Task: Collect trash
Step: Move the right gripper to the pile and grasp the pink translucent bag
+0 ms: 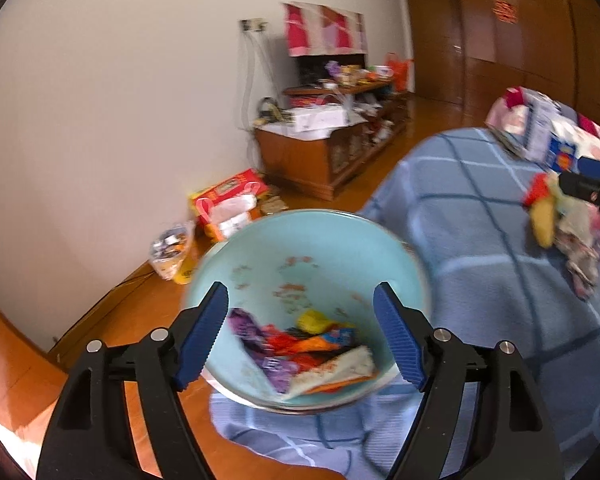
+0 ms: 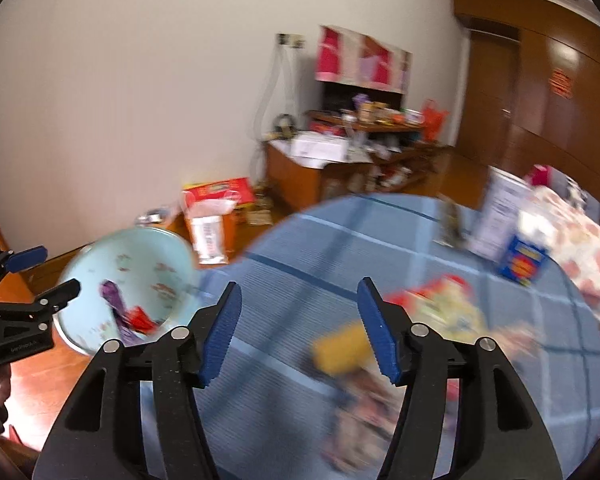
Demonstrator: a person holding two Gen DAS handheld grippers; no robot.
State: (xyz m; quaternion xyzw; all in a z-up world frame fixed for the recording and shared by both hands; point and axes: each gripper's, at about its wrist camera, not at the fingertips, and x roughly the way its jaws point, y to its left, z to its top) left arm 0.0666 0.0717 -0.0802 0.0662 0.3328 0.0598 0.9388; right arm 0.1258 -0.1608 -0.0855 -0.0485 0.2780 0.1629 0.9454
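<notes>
- Our left gripper (image 1: 300,336) hangs over the pale blue bowl (image 1: 260,248), jaws wide apart with nothing pressed between the pads; several wrappers (image 1: 300,348) already lie in the bottom of the bowl, at about 6 o'clock in the left wrist view.
- Our right gripper (image 2: 298,330) is also spread wide and empty, pointed down at the blue checked blanket (image 2: 300,248).
- The trash yet to collect sits on that blanket: a yellow wrapper (image 2: 340,346) just left of the right-hand pad, and a loose heap of wrappers (image 2: 440,308) at about 3 o'clock of that pad. The bowl shows at 9 o'clock in the right wrist view.
- To do this step well, we judge we should centre the yellow wrapper between the pads, come down low enough to pinch the wrapper and not a fold of blanket, then close fully, since thin film slips easily.
- The bowl seems to rest at the blanket's edge, so we should keep the left gripper ready to steady it.
- Both views are smeared; we cannot read any print on the wrappers nor count those in the heap.
- The lower part of the heap is a blur; whether it is wrappers or cloth we cannot tell.
- The box (image 2: 524,262) and carton at 2 o'clock may or may not be trash.
</notes>
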